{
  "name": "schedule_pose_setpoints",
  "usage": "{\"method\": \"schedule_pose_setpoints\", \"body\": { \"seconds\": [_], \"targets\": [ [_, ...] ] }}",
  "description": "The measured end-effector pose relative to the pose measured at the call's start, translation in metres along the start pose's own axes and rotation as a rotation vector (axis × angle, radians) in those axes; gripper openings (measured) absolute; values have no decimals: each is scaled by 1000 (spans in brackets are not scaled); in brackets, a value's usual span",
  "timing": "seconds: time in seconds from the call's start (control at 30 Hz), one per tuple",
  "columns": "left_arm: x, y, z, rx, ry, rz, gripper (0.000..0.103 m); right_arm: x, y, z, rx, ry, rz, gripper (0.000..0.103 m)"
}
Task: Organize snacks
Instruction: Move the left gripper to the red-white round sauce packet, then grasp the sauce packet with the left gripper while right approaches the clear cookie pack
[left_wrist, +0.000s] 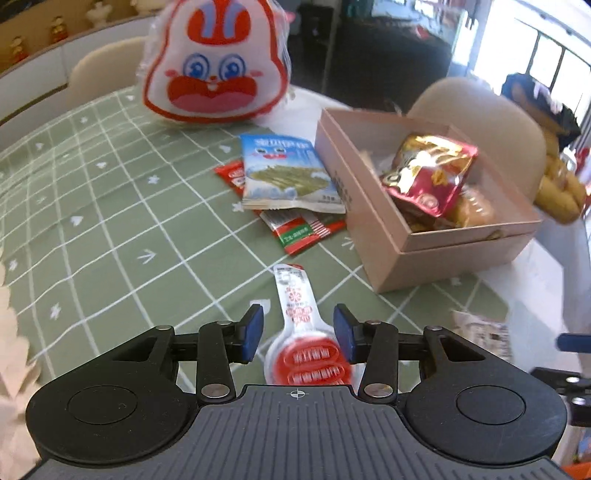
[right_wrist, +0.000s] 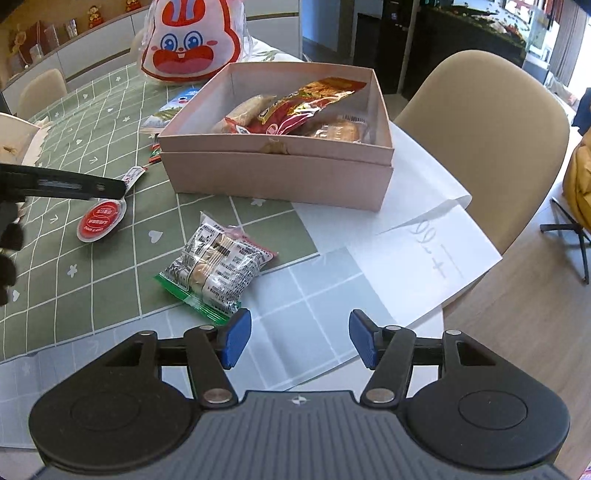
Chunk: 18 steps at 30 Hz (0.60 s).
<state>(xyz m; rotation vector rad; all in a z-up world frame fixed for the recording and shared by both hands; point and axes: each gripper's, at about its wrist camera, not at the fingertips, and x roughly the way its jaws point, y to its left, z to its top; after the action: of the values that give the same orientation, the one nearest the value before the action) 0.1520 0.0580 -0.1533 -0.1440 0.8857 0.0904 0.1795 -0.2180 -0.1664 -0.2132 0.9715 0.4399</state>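
A spoon-shaped red and white snack pack lies on the green checked tablecloth, its round end between the blue pads of my left gripper. The jaws stand apart around it, open. From the right wrist view the same pack lies flat under the left gripper's finger. A pink cardboard box holds a red and gold packet and other snacks. My right gripper is open and empty, just right of a clear biscuit pack.
A blue and white snack bag lies on red sachets left of the box. A big rabbit-face bag stands at the back. White paper overhangs the table edge by a beige chair.
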Motion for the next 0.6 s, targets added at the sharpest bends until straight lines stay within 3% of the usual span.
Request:
{"method": "schedule_pose_setpoints", "body": {
  "seconds": [0.13,0.23,0.3,0.4,0.6],
  "targets": [
    [-1,-17,-8,64,40,-27,47,11,-2,-4,38,42,25,64],
    [1,-33,-14,161,24,24,49,12,1,-7,36,40,31,68],
    [3,-39,-16,194,20,28,58,13,4,-8,25,35,28,71],
    [4,-39,-16,195,24,-4,66,13,8,-12,6,28,18,76],
    [-2,-34,-19,179,-5,-6,61,15,11,-14,-4,29,7,87]
  ]
}}
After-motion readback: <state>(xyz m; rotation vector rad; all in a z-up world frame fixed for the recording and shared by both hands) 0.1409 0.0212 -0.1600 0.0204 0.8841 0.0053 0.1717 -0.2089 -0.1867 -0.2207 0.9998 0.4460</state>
